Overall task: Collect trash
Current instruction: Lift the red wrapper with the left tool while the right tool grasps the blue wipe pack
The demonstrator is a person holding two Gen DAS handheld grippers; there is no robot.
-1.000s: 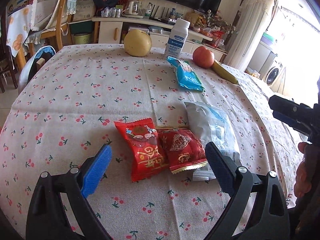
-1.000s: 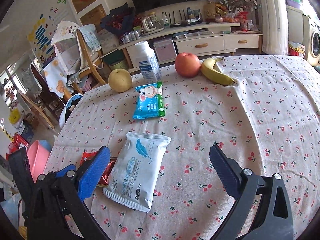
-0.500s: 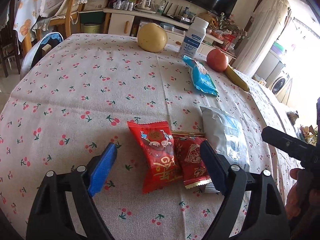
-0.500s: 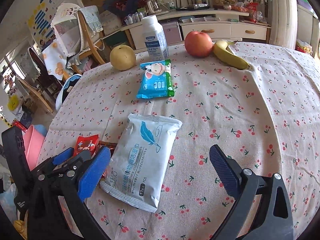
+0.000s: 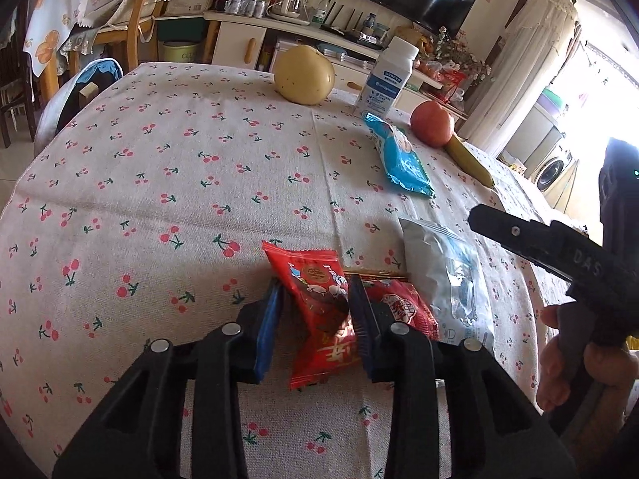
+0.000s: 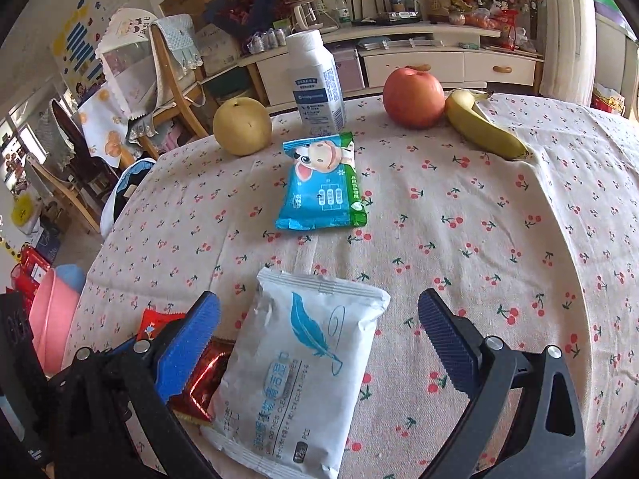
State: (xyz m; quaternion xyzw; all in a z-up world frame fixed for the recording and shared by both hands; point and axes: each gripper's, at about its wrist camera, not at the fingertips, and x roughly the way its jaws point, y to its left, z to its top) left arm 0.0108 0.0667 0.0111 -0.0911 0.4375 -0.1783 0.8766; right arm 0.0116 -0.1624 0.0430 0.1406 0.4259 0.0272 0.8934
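Cherry-print tablecloth [image 6: 459, 207], "DOTHES CLEANING" pack [image 6: 295, 375]

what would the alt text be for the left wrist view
The left gripper is closing its blue-padded jaws on a red snack packet lying on a cherry-print tablecloth. A second red packet and a white wipes pack lie just right of it. Farther back are a blue packet, pear, white bottle, apple and banana.
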